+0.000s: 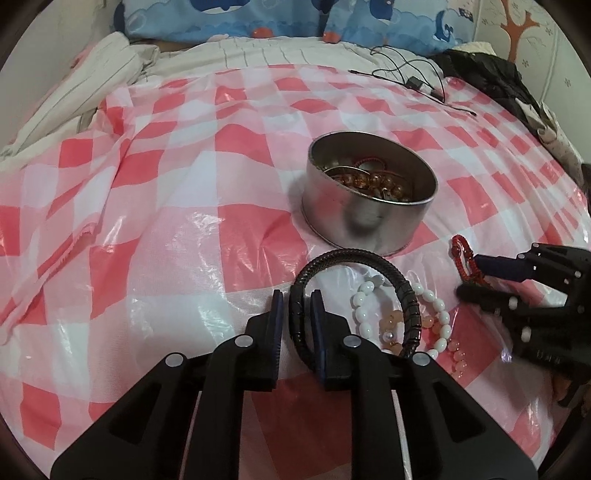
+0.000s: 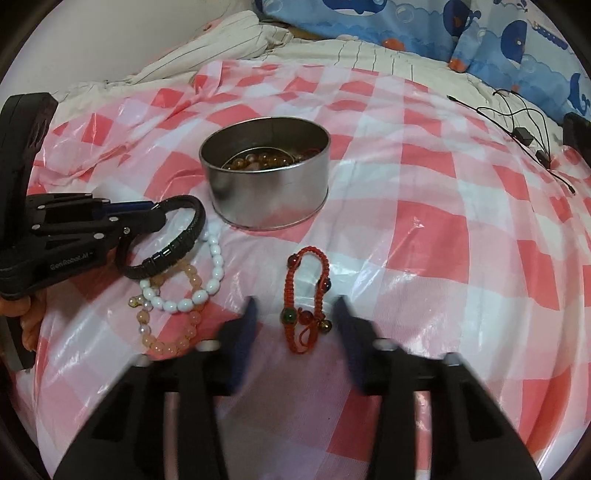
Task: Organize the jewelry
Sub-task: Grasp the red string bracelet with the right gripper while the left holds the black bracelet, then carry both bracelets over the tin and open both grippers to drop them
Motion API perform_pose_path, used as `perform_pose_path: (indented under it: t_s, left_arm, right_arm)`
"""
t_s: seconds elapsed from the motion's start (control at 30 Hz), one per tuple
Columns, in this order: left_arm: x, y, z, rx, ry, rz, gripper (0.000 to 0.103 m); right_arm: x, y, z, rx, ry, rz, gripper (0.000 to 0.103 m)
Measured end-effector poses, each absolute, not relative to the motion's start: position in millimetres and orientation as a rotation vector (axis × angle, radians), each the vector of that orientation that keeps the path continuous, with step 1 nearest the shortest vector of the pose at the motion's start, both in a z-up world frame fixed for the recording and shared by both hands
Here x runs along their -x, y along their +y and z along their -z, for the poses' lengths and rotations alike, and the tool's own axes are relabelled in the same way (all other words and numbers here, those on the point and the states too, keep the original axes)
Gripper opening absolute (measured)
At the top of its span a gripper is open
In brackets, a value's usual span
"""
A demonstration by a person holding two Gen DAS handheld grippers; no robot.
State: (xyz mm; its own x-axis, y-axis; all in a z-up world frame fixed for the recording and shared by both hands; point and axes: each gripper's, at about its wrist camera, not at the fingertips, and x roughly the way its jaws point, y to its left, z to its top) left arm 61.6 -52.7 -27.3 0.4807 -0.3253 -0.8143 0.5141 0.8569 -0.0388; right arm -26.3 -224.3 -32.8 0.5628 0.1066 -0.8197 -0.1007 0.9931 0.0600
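Tin near 4 bracelets; checked sheet rightward lies bare.

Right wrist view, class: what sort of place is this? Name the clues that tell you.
Most likely a bedroom, with the work done on a bed. A whale-print pillow and striped bedding lie behind a pink checked plastic sheet spread as a work surface.

— What covers the bed?
— A checked sheet, pink and white, glossy.
— Beyond it?
— A whale-print pillow, black cables, and dark cloth, perhaps a jacket.
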Motion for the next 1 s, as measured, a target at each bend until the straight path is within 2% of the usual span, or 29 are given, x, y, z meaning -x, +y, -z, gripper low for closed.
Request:
perform_pose_path:
  t_s: [0.03,0.17,0.2,0.23,0.27,0.37,0.43,0.73,0.77,0.8,0.83,1.0]
  left_arm:
    - [-60.8,-53.5,27.0,-0.229,0.936,0.518,0.014]
    - [-60.9,-53.8,26.9,-0.234,0.938,0.513,0.015]
    - [-60.1,-54.5,26.9,-0.235,0.937,0.513,0.017]
    - [-60.5,-54.7,26.7,-0.236,0.936,0.515,0.020]
    - [-60.1,-55.1,26.6,-0.238,0.935,0.515,0.024]
    - [-60.0,-55.9,26.2,-0.249,0.929,0.512,0.034]
    - [-60.0,-56.3,25.9,-0.251,0.929,0.509,0.036]
    - [-57.9,-58.5,26.6,-0.263,0.923,0.509,0.038]
    - [-56.9,-59.4,27.0,-0.271,0.923,0.514,0.033]
    - [-55.4,-60.8,27.2,-0.277,0.923,0.529,0.023]
    - [-53.3,-63.7,27.3,-0.297,0.921,0.535,0.009]
    - [-46.7,-67.7,20.9,-0.295,0.911,0.587,0.007]
  right_arm:
    - [26.6,-226.3,32.3,-0.017,0.963,-0.121,0.017]
    - [27.5,-229.1,28.6,-0.044,0.943,-0.123,0.017]
    - [27.2,-230.6,27.5,-0.050,0.938,-0.113,0.020]
    - [27.3,-231.6,27.3,-0.049,0.935,-0.108,0.035]
    - [27.5,-231.9,27.2,-0.047,0.932,-0.101,0.045]
    - [27.3,-228.5,27.9,-0.033,0.938,-0.106,0.045]
    - [27.0,-227.7,28.6,-0.030,0.941,-0.109,0.045]
    - [26.9,-224.6,32.0,-0.001,0.954,-0.108,0.045]
    - [27.0,-223.7,32.5,0.003,0.956,-0.113,0.035]
    - [27.1,-221.9,33.5,0.008,0.963,-0.123,0.026]
    - [27.4,-220.8,33.9,0.008,0.965,-0.131,0.018]
    - [28.2,-230.3,29.9,-0.122,0.953,-0.200,0.015]
